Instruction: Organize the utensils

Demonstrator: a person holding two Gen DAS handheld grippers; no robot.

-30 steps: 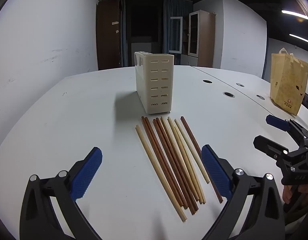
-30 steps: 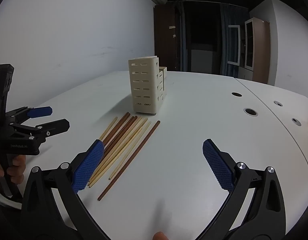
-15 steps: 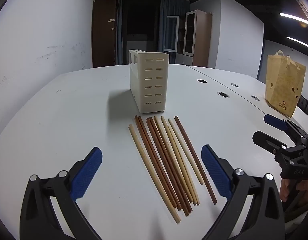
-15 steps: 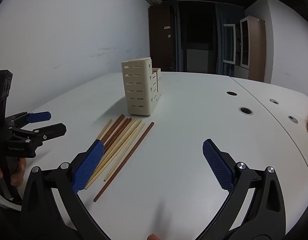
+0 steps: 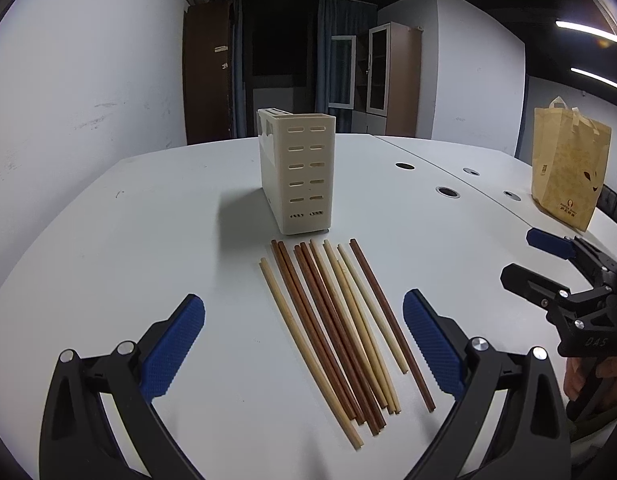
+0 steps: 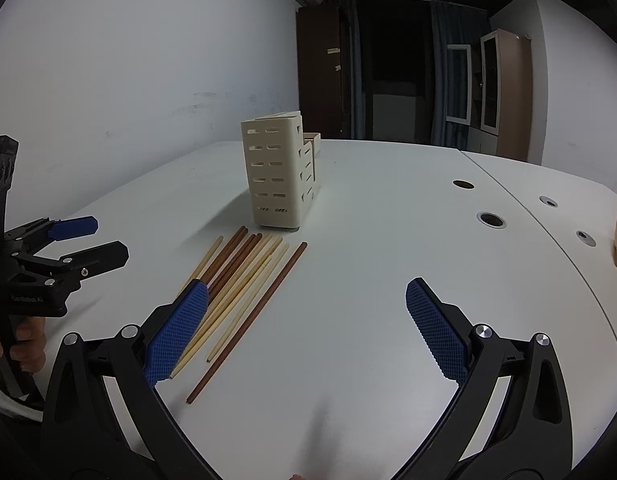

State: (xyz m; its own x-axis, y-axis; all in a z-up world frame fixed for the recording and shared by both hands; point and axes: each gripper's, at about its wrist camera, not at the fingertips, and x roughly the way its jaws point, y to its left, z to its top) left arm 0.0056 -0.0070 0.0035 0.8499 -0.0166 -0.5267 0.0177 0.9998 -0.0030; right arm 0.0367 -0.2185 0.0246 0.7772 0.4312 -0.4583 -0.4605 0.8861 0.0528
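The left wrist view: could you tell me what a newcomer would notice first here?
A fan of light and dark chopsticks lying loose on the white table, right ahead of the open left gripper. Just beyond them stands a cream slotted utensil holder, upright. At the far right edge sits a tan paper bag.

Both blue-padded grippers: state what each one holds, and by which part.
Nothing is held. The left gripper and right gripper are both open above the white table; the light and dark wooden chopsticks lie untouched before the cream slotted holder.
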